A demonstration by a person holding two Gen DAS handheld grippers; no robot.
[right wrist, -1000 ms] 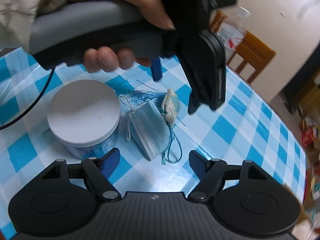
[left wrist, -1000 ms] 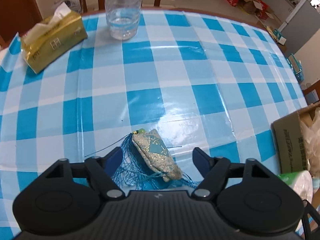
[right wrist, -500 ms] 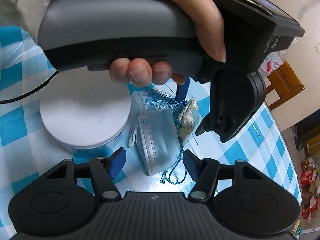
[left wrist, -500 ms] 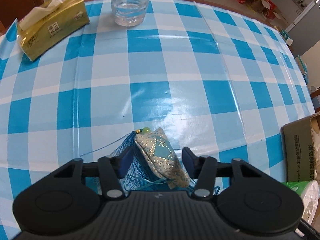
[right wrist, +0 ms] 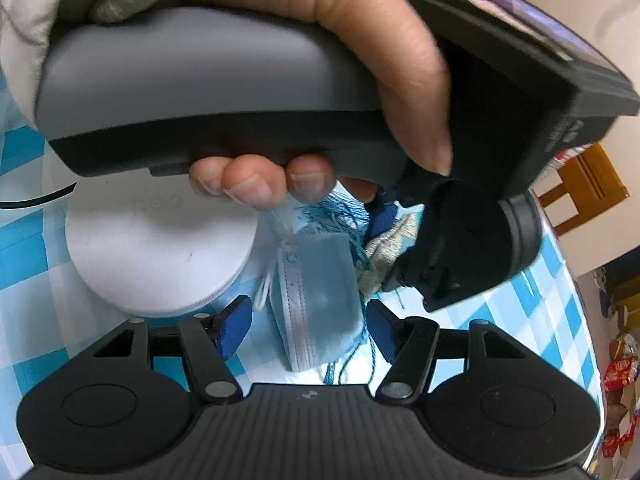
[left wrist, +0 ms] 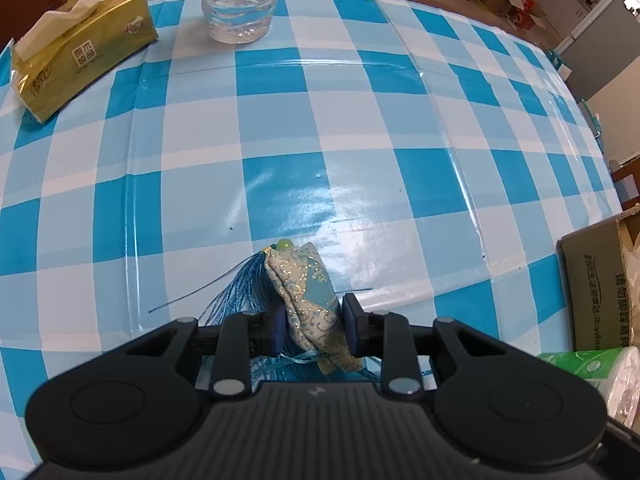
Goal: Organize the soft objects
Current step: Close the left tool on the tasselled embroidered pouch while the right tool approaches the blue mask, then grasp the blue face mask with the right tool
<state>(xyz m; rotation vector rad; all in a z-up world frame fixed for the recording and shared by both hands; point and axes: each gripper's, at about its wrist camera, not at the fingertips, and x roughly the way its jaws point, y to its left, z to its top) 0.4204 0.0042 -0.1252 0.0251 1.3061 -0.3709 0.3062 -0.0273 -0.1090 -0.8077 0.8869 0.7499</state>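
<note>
Left gripper (left wrist: 313, 323): I read both blue pads pressed onto the sides of the brocade sachet (left wrist: 310, 295); jaws nearly together, with only the sachet between them.
Sachet: cream and light-blue glitter fabric, pointing away from my left camera, green bead (left wrist: 285, 245) at its far tip. I cannot tell whether it is lifted or resting on the cloth.
Tassel (left wrist: 236, 290): blue threads fan out to the left of the sachet; one stray thread runs further left across the cloth.
Right gripper (right wrist: 307, 326): jaws wide apart, nothing clamped. I see the folded face mask (right wrist: 318, 286) lying between the two pads, touching neither as far as I can tell.
Face mask: light blue with white pleated edge, just right of the white-lidded jar (right wrist: 160, 252), just left of the sachet.
Left hand (right wrist: 320, 80): fills the upper part of my right view, wrapped around the grey handle of the left gripper.
Tablecloth (left wrist: 280, 132): blue and white check, glossy.
Far left: yellow tissue pack (left wrist: 80, 50).
Far centre: clear water bottle (left wrist: 238, 4), just right of the tissue pack.
Right edge: cardboard box (left wrist: 600, 284); near it, a wrapped paper roll (left wrist: 592, 372).
</note>
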